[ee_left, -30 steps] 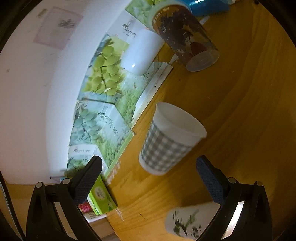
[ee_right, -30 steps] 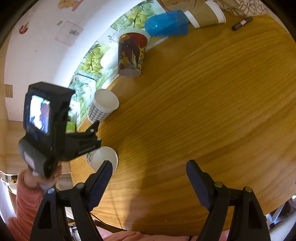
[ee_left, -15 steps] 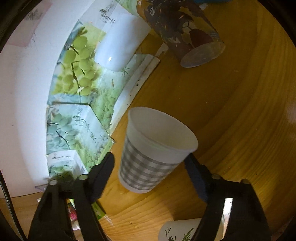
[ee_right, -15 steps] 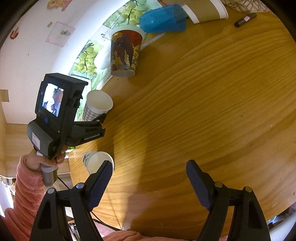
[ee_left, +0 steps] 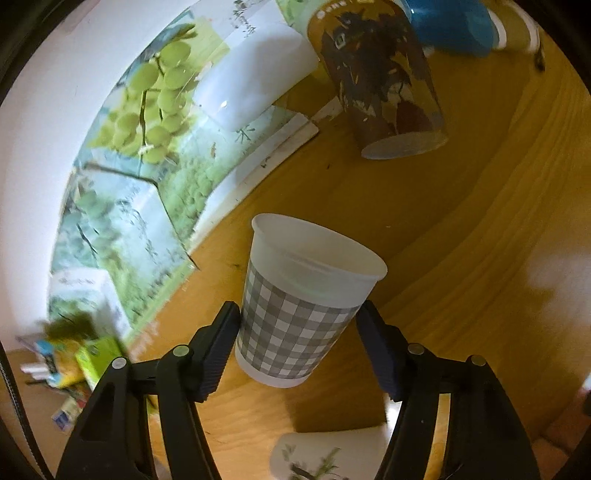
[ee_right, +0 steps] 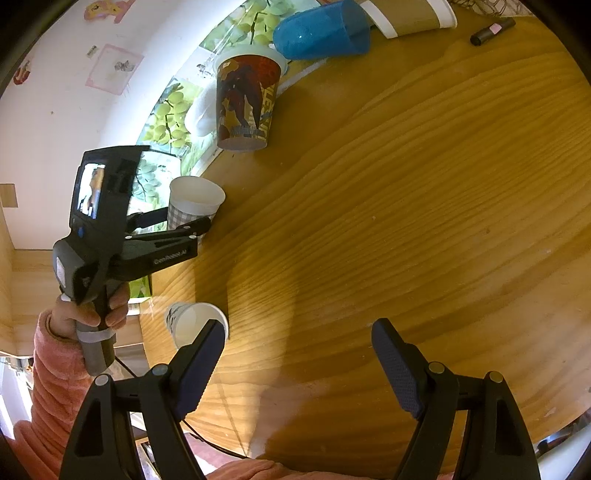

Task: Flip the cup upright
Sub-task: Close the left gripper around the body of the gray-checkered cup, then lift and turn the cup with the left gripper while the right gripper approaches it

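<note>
A grey-and-white checked paper cup (ee_left: pixel 295 317) stands with its mouth up on the wooden table (ee_left: pixel 461 240). My left gripper (ee_left: pixel 299 325) is around its lower body, both fingers touching its sides. In the right wrist view the same cup (ee_right: pixel 194 203) sits between the left gripper's fingers (ee_right: pixel 184 229) near the table's left edge. My right gripper (ee_right: pixel 299 354) is open and empty above the table's near edge.
A printed cup (ee_right: pixel 245 103) stands mouth up farther back. A blue cup (ee_right: pixel 321 31) and a brown paper cup (ee_right: pixel 410 14) lie on their sides behind it. A white leaf-print cup (ee_right: pixel 192 321) stands close by. A marker (ee_right: pixel 491 31) lies far right. Grape-print boxes (ee_left: pixel 147 129) line the wall.
My left gripper moved forward around the checked cup and closed its fingers onto the cup's sides. The right gripper stayed still and open.
</note>
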Demonstrator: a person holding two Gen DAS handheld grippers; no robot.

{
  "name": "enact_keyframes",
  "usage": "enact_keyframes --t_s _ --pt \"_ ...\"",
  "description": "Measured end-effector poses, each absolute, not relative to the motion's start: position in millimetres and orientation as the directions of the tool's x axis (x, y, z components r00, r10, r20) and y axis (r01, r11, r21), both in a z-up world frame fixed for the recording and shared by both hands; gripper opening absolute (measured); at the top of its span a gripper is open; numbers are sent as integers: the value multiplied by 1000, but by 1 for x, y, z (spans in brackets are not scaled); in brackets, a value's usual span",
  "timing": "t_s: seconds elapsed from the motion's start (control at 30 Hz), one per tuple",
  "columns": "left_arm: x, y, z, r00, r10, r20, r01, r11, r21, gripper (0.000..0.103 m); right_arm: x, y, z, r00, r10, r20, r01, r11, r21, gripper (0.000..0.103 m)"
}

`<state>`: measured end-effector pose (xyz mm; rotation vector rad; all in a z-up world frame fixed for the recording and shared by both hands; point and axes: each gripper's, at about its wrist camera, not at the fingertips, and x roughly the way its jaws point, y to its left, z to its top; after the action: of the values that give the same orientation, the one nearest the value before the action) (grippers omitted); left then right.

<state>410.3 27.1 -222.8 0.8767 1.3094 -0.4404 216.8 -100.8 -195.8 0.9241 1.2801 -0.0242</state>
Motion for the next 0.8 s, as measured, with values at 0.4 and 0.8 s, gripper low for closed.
enact_keyframes --t_s 0.4,0.8 --pt "394 57 -187 67 4 -998 582 812 43 68 217 -100 -194 359 470 -806 491 639 592 83" --pt "325 82 -155 -12 -193 -981 451 875 -177 68 191 -108 -184 426 469 -774 506 586 633 83"
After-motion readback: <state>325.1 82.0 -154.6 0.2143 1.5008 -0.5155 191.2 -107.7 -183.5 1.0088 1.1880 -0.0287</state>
